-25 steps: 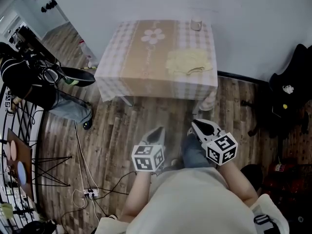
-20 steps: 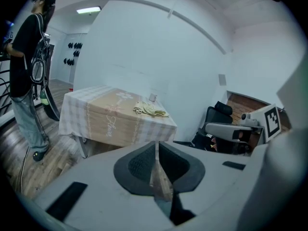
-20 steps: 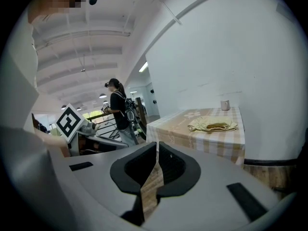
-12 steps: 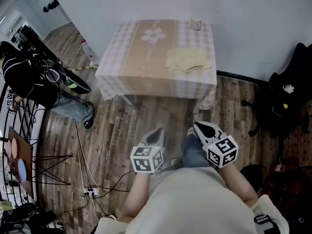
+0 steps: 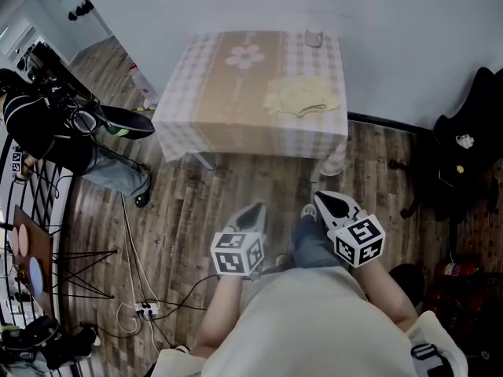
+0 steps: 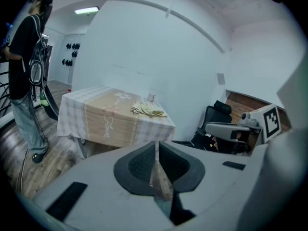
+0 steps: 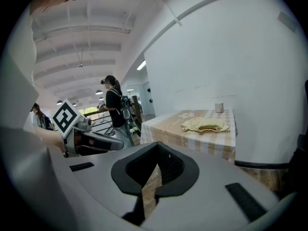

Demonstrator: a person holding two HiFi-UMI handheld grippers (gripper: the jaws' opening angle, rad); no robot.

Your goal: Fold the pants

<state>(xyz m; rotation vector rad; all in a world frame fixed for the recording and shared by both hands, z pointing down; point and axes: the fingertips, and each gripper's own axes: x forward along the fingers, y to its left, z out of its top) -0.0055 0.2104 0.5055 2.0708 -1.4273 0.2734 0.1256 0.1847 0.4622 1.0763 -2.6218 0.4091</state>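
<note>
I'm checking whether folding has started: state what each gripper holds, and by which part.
Nothing is held. The left gripper and right gripper have their jaws together, empty, short of the table where the pants lie.

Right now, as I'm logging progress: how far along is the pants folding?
Nothing looks done: the pants lie bunched on the table. Nothing is in hand: the left gripper and right gripper are shut and empty, held over the floor short of the table. Still left: reaching the pants, spreading and folding them.
</note>
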